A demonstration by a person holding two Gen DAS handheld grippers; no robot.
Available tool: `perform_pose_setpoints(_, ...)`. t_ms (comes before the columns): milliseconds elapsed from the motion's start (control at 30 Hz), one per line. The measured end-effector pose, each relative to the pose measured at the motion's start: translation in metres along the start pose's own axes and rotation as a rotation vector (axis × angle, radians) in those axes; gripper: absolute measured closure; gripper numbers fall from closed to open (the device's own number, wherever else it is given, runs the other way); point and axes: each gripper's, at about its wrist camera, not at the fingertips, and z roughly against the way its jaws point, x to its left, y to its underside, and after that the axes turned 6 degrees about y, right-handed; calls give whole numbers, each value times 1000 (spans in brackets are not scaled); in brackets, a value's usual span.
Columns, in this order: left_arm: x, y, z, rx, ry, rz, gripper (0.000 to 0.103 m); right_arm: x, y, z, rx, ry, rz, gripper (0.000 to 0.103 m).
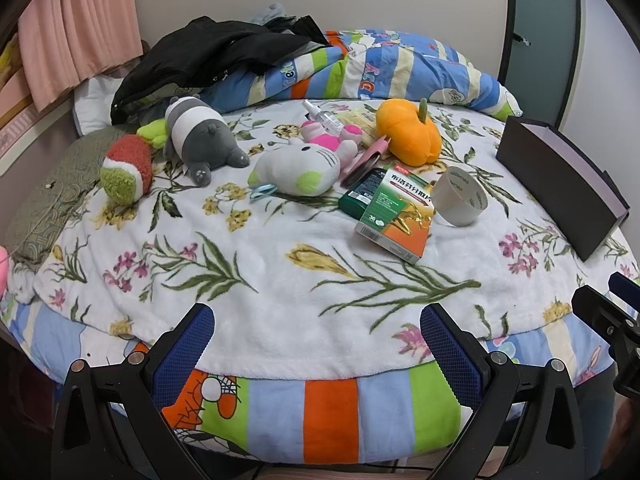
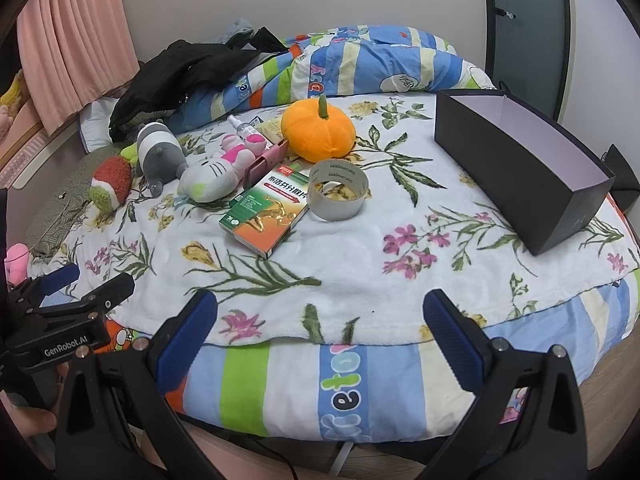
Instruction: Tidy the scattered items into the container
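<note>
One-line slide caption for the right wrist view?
Open right hand-held gripper hovers at the bed's edge; plush pumpkin, tape roll and medicine box lie scattered left of the empty dark box.

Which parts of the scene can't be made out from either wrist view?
- Box floor: right view, hidden by its near wall; left view shows only the outside.
- Dark pouch: left view, mostly under the medicine carton; hidden in the right view.
- Pink case: both views, partly behind the cat plush.
- Spray bottle label: too small.
- Under the black jacket: covered.
</note>
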Motion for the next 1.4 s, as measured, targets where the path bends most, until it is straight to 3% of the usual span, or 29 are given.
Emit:
perform_pose_setpoints(533, 7, 0, -10, 23, 10, 34, 0, -2, 4, -6, 9, -19, -2, 0)
perform_pose_setpoints(767, 16, -6, -21, 35, 35, 52, 0, -5, -3, -15, -5, -68, 8, 0)
perform_pose_setpoints(1400, 7, -49, -111, 131, 218, 88, 0, -22, -48, -129, 109, -192, -100, 3)
